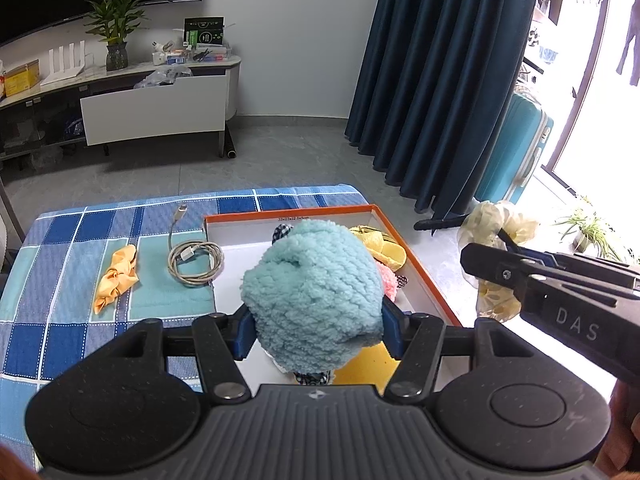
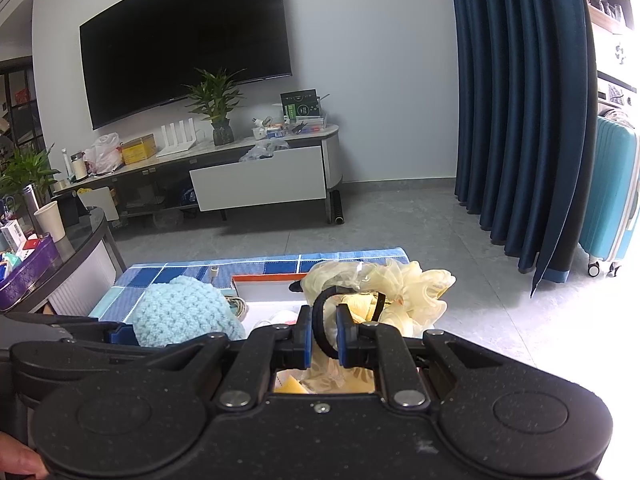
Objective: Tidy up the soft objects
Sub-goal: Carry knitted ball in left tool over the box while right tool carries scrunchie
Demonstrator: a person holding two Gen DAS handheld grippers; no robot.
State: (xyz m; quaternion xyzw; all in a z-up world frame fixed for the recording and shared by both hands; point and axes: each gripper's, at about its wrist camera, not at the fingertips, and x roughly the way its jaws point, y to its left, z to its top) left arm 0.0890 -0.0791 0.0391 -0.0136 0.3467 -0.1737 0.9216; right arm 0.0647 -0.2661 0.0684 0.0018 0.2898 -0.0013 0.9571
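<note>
A fluffy light-blue knitted piece [image 1: 312, 284] is clamped between the blue pads of my left gripper [image 1: 319, 326], hanging over the orange-rimmed white box [image 1: 288, 213]. Inside the box lie a yellow soft item [image 1: 380, 246], a pink fuzzy one [image 1: 388, 280] and some checked cloth. To the right of the box, my right gripper [image 2: 323, 330] is shut on the black elastic band [image 2: 320, 312] of a cream frilly scrunchie [image 2: 416, 284]. The left wrist view shows the right gripper [image 1: 480, 260] and scrunchie [image 1: 516, 224] off the table's right edge. The blue piece [image 2: 180, 312] shows at the left in the right wrist view.
An orange fabric bow [image 1: 116, 276] and a coiled grey cable [image 1: 196, 258] lie on the blue checked tablecloth [image 1: 80, 340] left of the box. Beyond are a TV stand [image 1: 152, 112], dark blue curtains [image 1: 440, 80], a teal suitcase [image 1: 516, 148] and a cluttered side table [image 2: 80, 248].
</note>
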